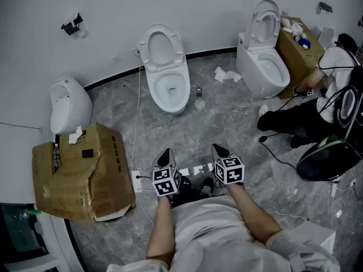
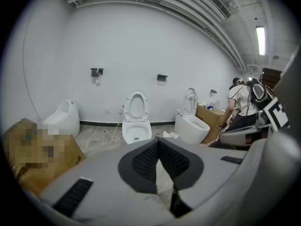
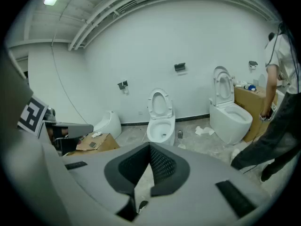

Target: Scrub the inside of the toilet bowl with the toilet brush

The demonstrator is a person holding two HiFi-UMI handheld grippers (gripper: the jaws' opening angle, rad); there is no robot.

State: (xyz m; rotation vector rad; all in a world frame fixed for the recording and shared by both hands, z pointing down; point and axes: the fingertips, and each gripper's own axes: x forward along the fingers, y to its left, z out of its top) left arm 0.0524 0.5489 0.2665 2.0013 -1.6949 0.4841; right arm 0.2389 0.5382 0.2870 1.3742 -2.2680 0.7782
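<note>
A white toilet [image 1: 167, 75] with its seat and lid raised stands against the far wall in the middle, its bowl open; it also shows as the toilet [image 2: 136, 121] and the toilet [image 3: 161, 121] in the gripper views. A small upright object [image 1: 199, 93] stands on the floor at its right side, too small to identify. No toilet brush is plainly visible. My left gripper [image 1: 165, 154] and right gripper [image 1: 219, 149] are held side by side close to my body, well short of the toilet. Both are shut and hold nothing: left gripper [image 2: 158, 141], right gripper [image 3: 150, 146].
A second open toilet [image 1: 264, 58] stands at the right with crumpled paper [image 1: 227, 75] beside it. A person [image 1: 320, 109] crouches at the far right by a cardboard box [image 1: 296, 52]. A closed white fixture [image 1: 69, 103] and a torn carton [image 1: 79, 174] sit left. Cables run across the floor.
</note>
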